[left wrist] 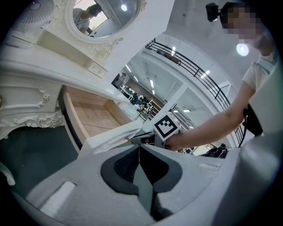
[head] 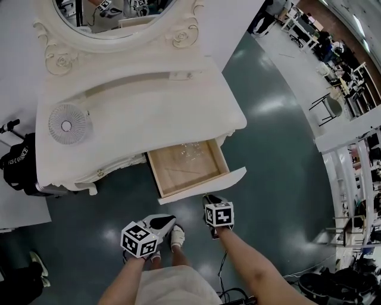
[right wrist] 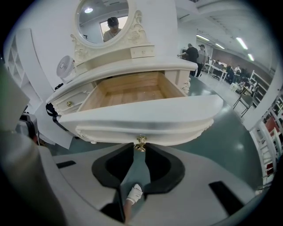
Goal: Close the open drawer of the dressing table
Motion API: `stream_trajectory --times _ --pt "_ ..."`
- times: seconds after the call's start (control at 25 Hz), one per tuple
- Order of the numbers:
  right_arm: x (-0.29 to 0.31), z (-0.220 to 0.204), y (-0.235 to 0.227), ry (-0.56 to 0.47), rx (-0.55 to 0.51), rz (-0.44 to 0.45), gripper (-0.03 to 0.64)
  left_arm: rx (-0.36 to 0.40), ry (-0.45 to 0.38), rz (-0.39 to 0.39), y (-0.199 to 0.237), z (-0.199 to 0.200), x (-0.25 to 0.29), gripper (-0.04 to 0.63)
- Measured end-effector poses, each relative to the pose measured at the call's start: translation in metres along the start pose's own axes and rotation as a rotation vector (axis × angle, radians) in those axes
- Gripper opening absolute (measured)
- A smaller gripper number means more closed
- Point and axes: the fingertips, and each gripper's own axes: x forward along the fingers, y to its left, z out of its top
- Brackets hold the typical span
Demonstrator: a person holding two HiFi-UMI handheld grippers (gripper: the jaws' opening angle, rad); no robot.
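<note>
The white dressing table (head: 149, 113) has its right drawer (head: 178, 176) pulled out, bare wood showing inside. The drawer's curved white front (right wrist: 141, 117) fills the right gripper view, with a small brass knob (right wrist: 141, 143) at its lower middle. My right gripper (right wrist: 140, 148) points steeply down at that front, and its dark pads sit tight against both sides of the knob. In the head view the right gripper (head: 209, 199) touches the drawer front (head: 205, 183). My left gripper (head: 168, 221) hangs lower left, away from the table. Its jaws (left wrist: 139, 149) are shut and hold nothing.
A round clear fan-like piece (head: 69, 124) lies on the tabletop's left side under the oval mirror (head: 113, 18). Small glass items (head: 189, 149) lie at the drawer's back. A black bag (head: 18, 167) stands left of the table. The person's white shoe (head: 177, 235) is on the green floor.
</note>
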Motion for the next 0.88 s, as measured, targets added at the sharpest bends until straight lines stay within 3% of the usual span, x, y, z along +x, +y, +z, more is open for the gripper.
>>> stream_trajectory --times 0.88 --pt "0.031 0.055 0.006 -0.009 -0.019 0.021 0.090 -0.042 -0.006 0.046 0.025 0.013 -0.001 0.011"
